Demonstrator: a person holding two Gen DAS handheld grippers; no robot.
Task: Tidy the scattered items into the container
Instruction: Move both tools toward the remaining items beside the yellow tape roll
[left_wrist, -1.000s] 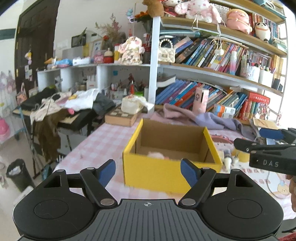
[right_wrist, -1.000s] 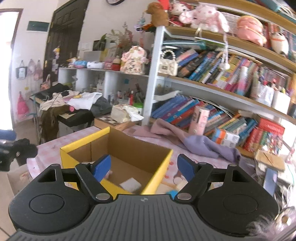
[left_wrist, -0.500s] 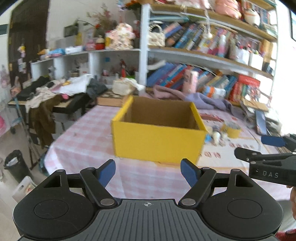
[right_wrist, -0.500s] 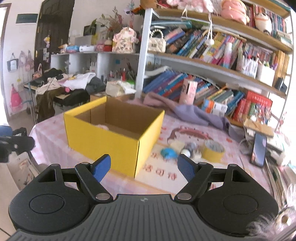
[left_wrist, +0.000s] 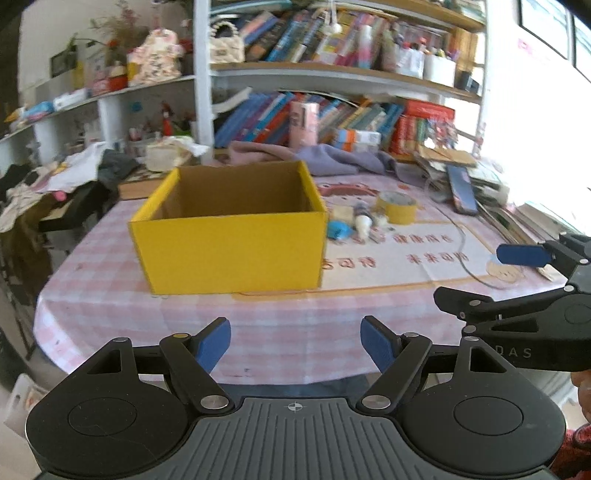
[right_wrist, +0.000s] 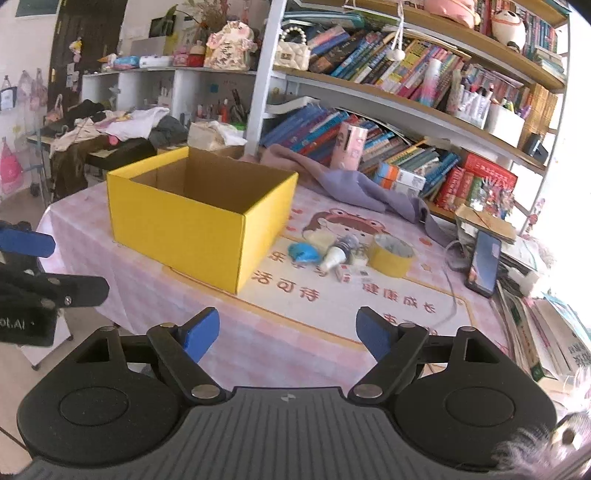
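A yellow cardboard box stands open on the pink checked table. To its right lie several small items: a blue object, a white bottle, a small white box and a yellow tape roll. My left gripper hangs open and empty at the table's near edge, in front of the box. My right gripper is also empty, its jaws opening, short of the items. Each gripper shows at the edge of the other's view.
A purple cloth lies behind the items. A phone and a white cable lie at the right, beside stacked books. Bookshelves stand behind the table; a clothes-covered desk is at the left.
Both grippers have pulled back and down from over the box to the table's near edge. The box now looks farther off and the items to its right are in view. The right jaws stand slightly wider.
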